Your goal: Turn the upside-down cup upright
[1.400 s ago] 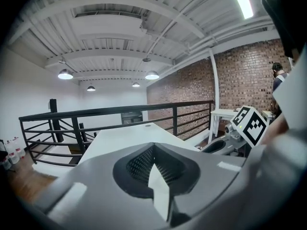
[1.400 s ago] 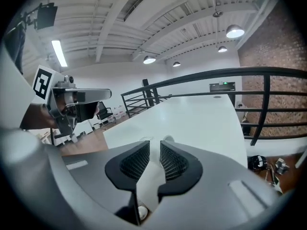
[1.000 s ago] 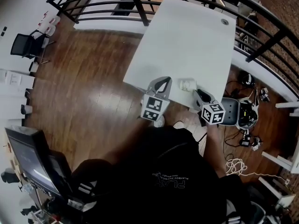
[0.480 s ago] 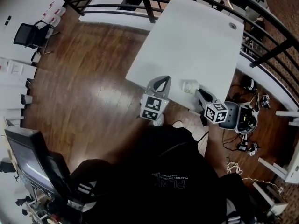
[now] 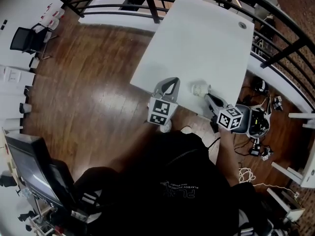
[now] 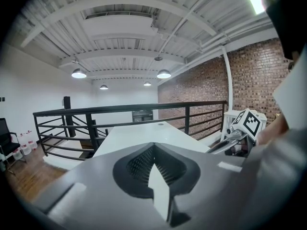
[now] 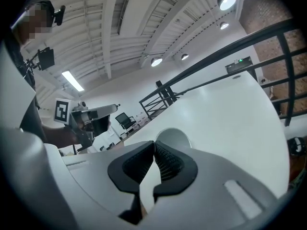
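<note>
Sitting close to the near edge of the white rectangular counter (image 5: 206, 38), the small white cup (image 5: 198, 89) is the only item on that surface. In the right gripper view it (image 7: 173, 136) appears as a smooth, closed, rounded form just beyond the jaw tips. That reads as its base facing up, so the cup is judged not yet upright. The head view is too small to confirm its attitude.

The right hand-held gripper (image 5: 207, 97) lies just beside the cup on its near right side. In its own view (image 7: 154, 143) the ribbed pads are pressed together with nothing between them. No contact with the cup is visible.

The left hand-held gripper (image 5: 169, 84) is over the counter's near edge, apart from the cup. Its jaws (image 6: 152, 145) are likewise closed on nothing.

Beyond the counter run a black metal railing (image 5: 123, 4) and a wooden floor (image 5: 93, 82).

Assessment: no part of the task is complete. Opening a gripper, grasping the cup, inverting it and setting it down all remain.
</note>
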Available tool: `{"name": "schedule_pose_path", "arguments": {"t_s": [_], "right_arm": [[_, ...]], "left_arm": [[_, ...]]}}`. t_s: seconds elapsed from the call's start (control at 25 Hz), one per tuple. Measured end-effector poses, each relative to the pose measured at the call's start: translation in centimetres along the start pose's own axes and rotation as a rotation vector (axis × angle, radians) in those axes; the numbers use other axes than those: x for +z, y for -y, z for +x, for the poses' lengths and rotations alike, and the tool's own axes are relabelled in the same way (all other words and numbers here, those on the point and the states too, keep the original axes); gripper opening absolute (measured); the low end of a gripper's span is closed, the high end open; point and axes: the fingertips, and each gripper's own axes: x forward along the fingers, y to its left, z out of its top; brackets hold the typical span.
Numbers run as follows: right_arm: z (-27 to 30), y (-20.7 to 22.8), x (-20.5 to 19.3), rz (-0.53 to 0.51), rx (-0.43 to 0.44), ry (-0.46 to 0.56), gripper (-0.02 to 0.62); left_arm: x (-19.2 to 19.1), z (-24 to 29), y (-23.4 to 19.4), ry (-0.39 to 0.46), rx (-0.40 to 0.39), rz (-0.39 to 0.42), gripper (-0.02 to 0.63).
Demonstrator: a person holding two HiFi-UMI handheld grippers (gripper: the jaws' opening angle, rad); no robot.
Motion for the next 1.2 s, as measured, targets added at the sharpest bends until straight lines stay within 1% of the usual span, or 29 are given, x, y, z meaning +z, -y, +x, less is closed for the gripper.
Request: {"name": "schedule_pose_path", "arguments": {"t_s": [0.12,0.2,0.32,0.4,0.56,0.68,0.8,0.92,1.2], "right_arm": [[-0.5,-0.9,1.1,-0.038,0.008,0.008,0.027],[-1.0,-1.4,1.9,-0.086,-0.003,0.005,0.026],[-1.5,-2.4,2.7,-0.220,-0.049,-0.049,0.026],[-1.6,-3.0,2.6,-0.353,-0.097,-0.127,0.026],[-1.6,-3.5,1.5,-0.624,-0.183,-0.320,0.026],[-1.5,-3.1,0.7,-0.772,-0.231,-0.447,0.026],[-1.3,-2.6,0.0,-0.890,-0.276,-0.546,0.028],[-0.8,-2.3,-0.7,-0.956,-0.305,-0.611,0.028],[0.7,-2.3,-1.6,-1.040,-0.333,-0.678,0.029]], "left_arm": [[0.0,0.3,0.4,0.000,-0.020,0.002,-0.002],[-0.1,0.3,0.5,0.000,-0.032,0.005,-0.002],[-0.1,0.2,0.4,0.004,-0.041,0.000,-0.003],[-0.1,0.2,0.3,0.009,-0.049,-0.005,-0.002],[-0.2,0.3,0.5,0.016,-0.065,-0.008,-0.003],[-0.1,0.5,0.6,0.022,-0.076,-0.010,-0.002],[-0.2,0.6,0.8,0.023,-0.083,-0.016,-0.002],[-0.4,0.4,0.7,0.024,-0.085,-0.025,-0.002],[-0.7,0.0,-0.6,0.024,-0.072,-0.044,-0.002]]}}
